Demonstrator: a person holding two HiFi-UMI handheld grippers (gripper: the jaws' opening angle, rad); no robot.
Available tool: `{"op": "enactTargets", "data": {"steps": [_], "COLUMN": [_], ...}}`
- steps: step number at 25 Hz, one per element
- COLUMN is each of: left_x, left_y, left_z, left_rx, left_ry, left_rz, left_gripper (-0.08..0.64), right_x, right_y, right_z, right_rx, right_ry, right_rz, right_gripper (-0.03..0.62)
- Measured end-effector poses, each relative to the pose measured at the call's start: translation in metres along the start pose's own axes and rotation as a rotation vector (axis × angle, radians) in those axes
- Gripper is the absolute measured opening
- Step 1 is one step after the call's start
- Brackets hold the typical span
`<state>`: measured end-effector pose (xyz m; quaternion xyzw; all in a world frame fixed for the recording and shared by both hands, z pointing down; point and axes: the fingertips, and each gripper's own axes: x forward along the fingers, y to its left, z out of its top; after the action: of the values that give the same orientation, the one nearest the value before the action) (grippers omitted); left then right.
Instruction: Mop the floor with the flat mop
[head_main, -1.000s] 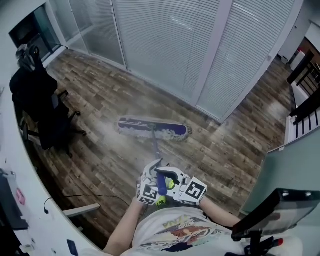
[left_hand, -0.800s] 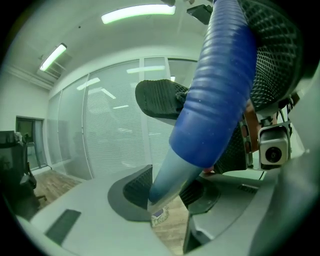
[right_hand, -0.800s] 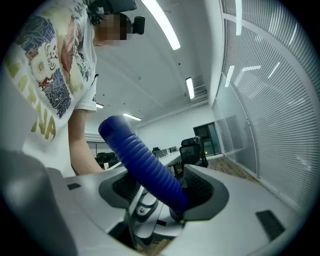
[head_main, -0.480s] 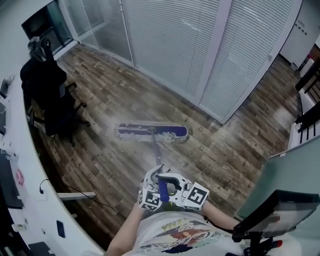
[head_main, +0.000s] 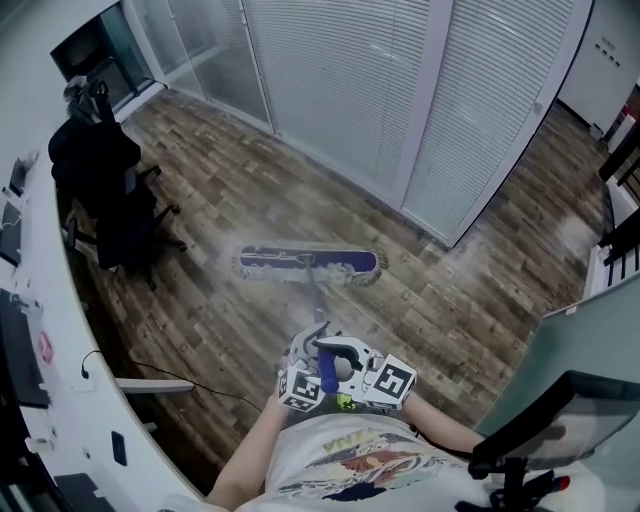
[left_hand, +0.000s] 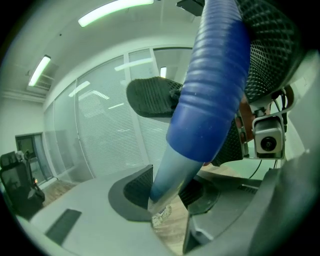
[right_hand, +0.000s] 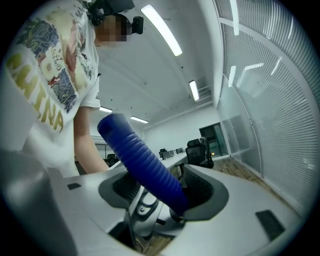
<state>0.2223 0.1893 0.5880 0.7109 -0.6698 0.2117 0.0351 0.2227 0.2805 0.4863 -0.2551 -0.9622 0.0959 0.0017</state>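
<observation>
Left gripper (left_hand: 165, 192): jaws part open and clamped on the pale mop pole (left_hand: 172, 177), just below the blue ribbed grip (left_hand: 212, 85). Its dark pads (left_hand: 132, 187) press the pole from both sides.

Right gripper (right_hand: 167, 192): jaws wider, clenched round the blue ribbed grip (right_hand: 142, 160) itself, higher up the handle than the left. The pad (right_hand: 205, 187) sits against the grip.

Head view: both grippers are bunched together at the near end of the handle, just in front of the person's shirt (head_main: 350, 465). The left gripper (head_main: 315, 338) is at left and the right gripper (head_main: 345, 362) just beside it, with the blue ribbed grip (head_main: 327, 372) sticking up between their marker cubes. The pole (head_main: 314, 300) runs away from them down to the flat mop head (head_main: 308, 263). The head lies flat on the wood floor (head_main: 200, 310), out in the middle, with its long side across the view. It is in front of the glass wall with blinds (head_main: 350, 90) and right of the black office chair (head_main: 110, 195). There is a pale hazy patch on the boards round the head. A white desk (head_main: 60, 400) is at near left.

Versus a second ago: same grip from both grippers, jaws no wider or tighter. The mop head was slightly slanted and now lies nearly straight across, a bit closer to the chair. The view has shifted, so the chair sits further right in it.
</observation>
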Motion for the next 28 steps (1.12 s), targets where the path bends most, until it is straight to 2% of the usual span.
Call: {"op": "enactTargets", "data": {"steps": [2, 7, 13, 24, 28], "left_x": [0.002, 0.003, 0.034, 0.096, 0.121], "left_y": [0.004, 0.039, 0.097, 0.283, 0.335], "left_z": [-0.001, -0.003, -0.017, -0.029, -0.036], "left_rx": [-0.006, -0.093, -0.056, -0.088, -0.071], "left_ry": [-0.001, -0.044, -0.042, -0.066, -0.078], "left_rz": [0.001, 0.041, 0.027, -0.008, -0.016], "left_gripper": [0.112, 0.112, 0.112, 0.112, 0.112], "right_x": [0.003, 0.030, 0.068, 0.198, 0.230], "right_y": [-0.002, -0.017, -0.072, -0.223, -0.271], "right_z": [0.001, 0.012, 0.005, 0.042, 0.045], "right_rx": [-0.012, -0.114, -0.119, -0.108, -0.114], "right_ry": [-0.004, -0.040, 0.016, 0.007, -0.014], "right_rz": [0.010, 0.046, 0.054, 0.020, -0.008], "right_gripper": [0.252, 0.250, 0.250, 0.252, 0.252]}}
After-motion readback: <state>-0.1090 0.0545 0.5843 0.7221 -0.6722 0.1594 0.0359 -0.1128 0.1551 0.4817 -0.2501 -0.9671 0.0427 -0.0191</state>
